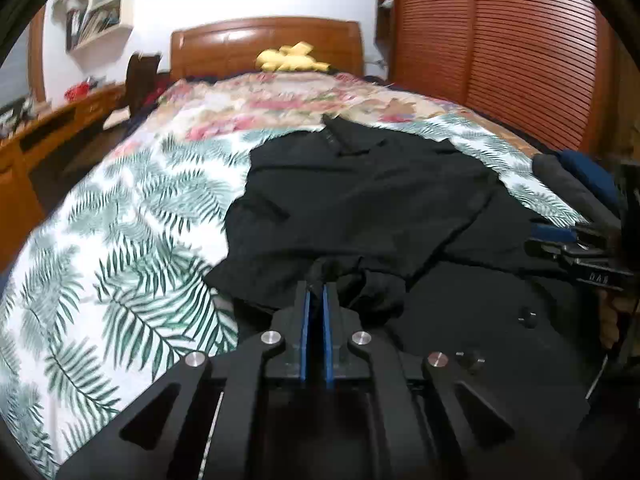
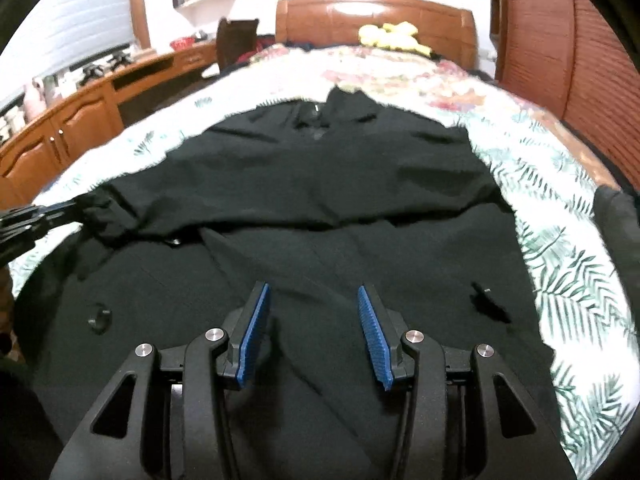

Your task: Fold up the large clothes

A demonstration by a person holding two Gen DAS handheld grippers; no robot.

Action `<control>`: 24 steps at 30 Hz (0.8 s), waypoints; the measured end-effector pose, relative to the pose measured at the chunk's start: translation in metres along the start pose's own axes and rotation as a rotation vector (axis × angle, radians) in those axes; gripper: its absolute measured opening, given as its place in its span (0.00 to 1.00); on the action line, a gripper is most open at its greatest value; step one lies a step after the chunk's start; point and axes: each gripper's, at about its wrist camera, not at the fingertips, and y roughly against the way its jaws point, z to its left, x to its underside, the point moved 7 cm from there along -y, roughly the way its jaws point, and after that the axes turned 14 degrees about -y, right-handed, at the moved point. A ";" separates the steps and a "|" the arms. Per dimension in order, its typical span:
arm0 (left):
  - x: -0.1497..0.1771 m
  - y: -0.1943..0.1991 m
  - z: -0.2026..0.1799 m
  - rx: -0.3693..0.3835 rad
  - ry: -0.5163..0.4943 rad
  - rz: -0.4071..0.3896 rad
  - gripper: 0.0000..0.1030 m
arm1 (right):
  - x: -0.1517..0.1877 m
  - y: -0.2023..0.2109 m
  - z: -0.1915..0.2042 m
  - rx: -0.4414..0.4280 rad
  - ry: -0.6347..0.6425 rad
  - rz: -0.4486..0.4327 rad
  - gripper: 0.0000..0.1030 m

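A large black coat (image 1: 360, 200) with buttons lies spread on the bed, collar toward the headboard. My left gripper (image 1: 316, 286) is shut, and a bunched bit of the coat's left sleeve is pinched between its blue pads. The right wrist view shows the same grip at the far left, with the left gripper (image 2: 74, 206) on the crumpled sleeve end. My right gripper (image 2: 314, 290) hovers open over the lower middle of the coat (image 2: 320, 168), with nothing between its fingers. It also shows at the right edge of the left wrist view as the right gripper (image 1: 560, 240).
The bed cover (image 1: 132, 240) has a green leaf print, with a floral quilt (image 1: 280, 100) beyond it. A yellow plush toy (image 1: 290, 58) sits by the wooden headboard (image 1: 264, 40). A slatted wardrobe (image 1: 500, 52) stands right and a wooden desk (image 2: 80, 120) left. Dark folded clothes (image 1: 576, 176) lie at the bed's right edge.
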 end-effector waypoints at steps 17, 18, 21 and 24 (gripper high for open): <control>-0.002 0.056 -0.058 -0.019 -0.047 -0.025 0.02 | 0.002 0.073 -0.005 -0.059 0.044 -0.069 0.45; -0.002 0.056 -0.059 -0.022 -0.044 -0.023 0.02 | 0.003 0.076 -0.008 -0.059 0.044 -0.069 0.45; -0.004 0.058 -0.060 -0.024 -0.027 -0.023 0.02 | 0.007 0.086 -0.013 -0.057 0.043 -0.065 0.45; -0.001 0.059 -0.059 -0.019 -0.004 -0.003 0.03 | 0.012 0.095 -0.021 -0.056 0.047 -0.057 0.45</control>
